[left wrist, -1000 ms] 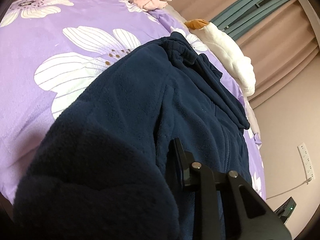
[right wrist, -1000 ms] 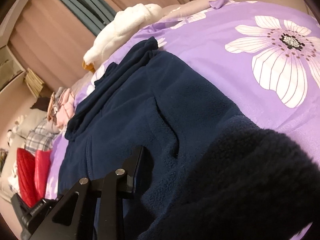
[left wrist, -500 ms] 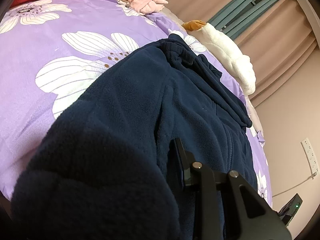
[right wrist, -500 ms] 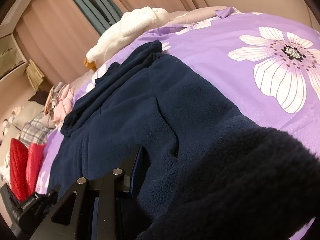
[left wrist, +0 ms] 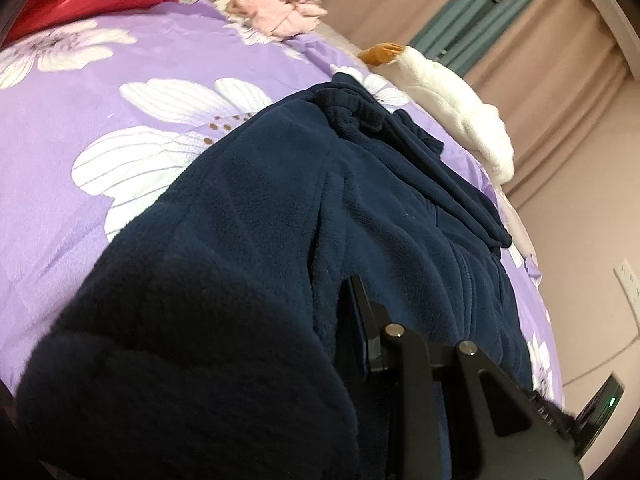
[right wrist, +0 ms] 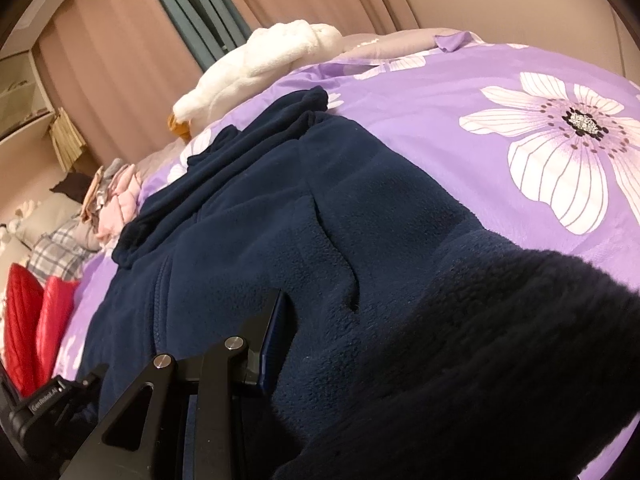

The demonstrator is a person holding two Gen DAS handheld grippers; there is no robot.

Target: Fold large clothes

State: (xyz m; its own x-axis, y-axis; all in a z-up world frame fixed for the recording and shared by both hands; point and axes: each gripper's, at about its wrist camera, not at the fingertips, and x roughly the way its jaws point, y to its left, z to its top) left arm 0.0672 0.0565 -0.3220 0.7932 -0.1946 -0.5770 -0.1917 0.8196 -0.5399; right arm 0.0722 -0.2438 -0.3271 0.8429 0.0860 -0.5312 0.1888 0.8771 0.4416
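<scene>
Fleece point(left wrist: 280, 216), dark navy, lies spread along the middle of the bed point(left wrist: 80, 120), its bunched collar end toward the far edge where a white plush point(left wrist: 452, 100) rests. Over the last second little has changed: both views have only rolled slightly, while the garment's near hem stays lifted close to each lens, so the fold itself appears not yet carried over. The left gripper point(left wrist: 340, 320) is nearly closed, its jaws pinching the near hem, though one finger is buried in the cloth. The right gripper point(right wrist: 296, 332) is likewise narrowly closed on the hem at the other near corner. No containers are in view; a pile of pink clothes point(left wrist: 280, 16) and red cushions point(right wrist: 36, 328) sit at the bed's far side.
</scene>
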